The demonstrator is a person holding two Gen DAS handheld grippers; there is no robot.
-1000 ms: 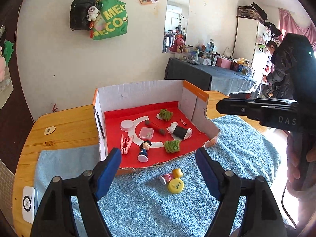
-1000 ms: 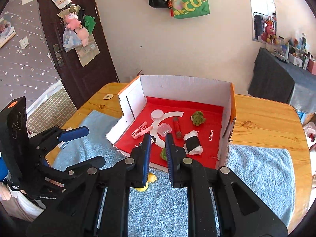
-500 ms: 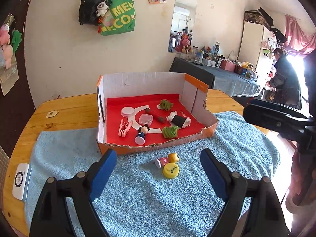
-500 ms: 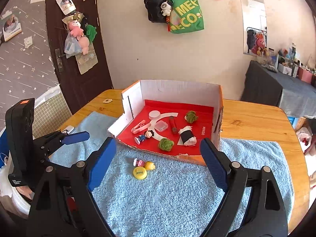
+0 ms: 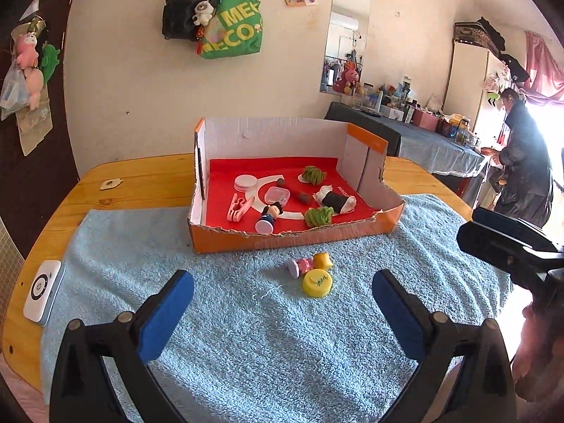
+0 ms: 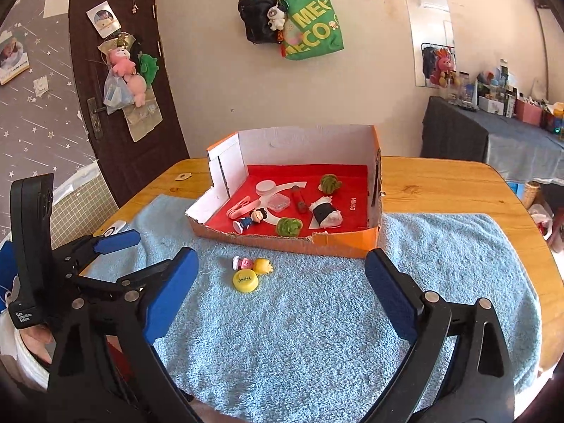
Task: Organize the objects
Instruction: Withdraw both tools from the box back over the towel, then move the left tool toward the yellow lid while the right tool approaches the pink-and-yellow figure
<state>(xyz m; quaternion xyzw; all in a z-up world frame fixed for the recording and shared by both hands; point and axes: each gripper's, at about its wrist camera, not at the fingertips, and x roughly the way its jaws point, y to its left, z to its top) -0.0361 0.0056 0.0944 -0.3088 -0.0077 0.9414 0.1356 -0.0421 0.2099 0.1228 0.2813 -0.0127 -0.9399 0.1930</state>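
The left gripper (image 5: 282, 312) sat at the bottom of its own view with its jaws opening wide and nothing between its two blue pads (image 5: 165, 319); the right gripper (image 6: 280, 298) filled the bottom of its view likewise, jaws opening, empty. Both hung over a blue towel (image 5: 246, 335) spread on a wooden table (image 5: 141, 179). On the towel, centre of the frame and just short of the box, lay three loose things close together: one yellow cap (image 5: 317, 283) with dark scribble too small to read, one small pink figure (image 5: 301, 266) lying down, and one small yellow piece (image 5: 323, 260) touching it. The orange cardboard box (image 5: 296, 238), red inside, held nine things: two green knitted balls (image 5: 318, 215), one doll with black hair (image 5: 269, 215), one pink clip (image 5: 238, 208), one white round lid (image 5: 246, 183), one clear little case (image 5: 277, 195), one dark stick (image 5: 292, 190), one white-and-black roll (image 5: 335, 201) and a white disc half hidden under the farther green ball. "MINISO" was printed on the red floor (image 6: 354, 201) at the box's right. At the upper middle a green bag (image 6: 312, 31) read "ME" and "ECO", its other letters covered. A white device (image 5: 42, 290) lay at the left edge. At the right edge a person (image 5: 525, 162) stood, washed out by window light.
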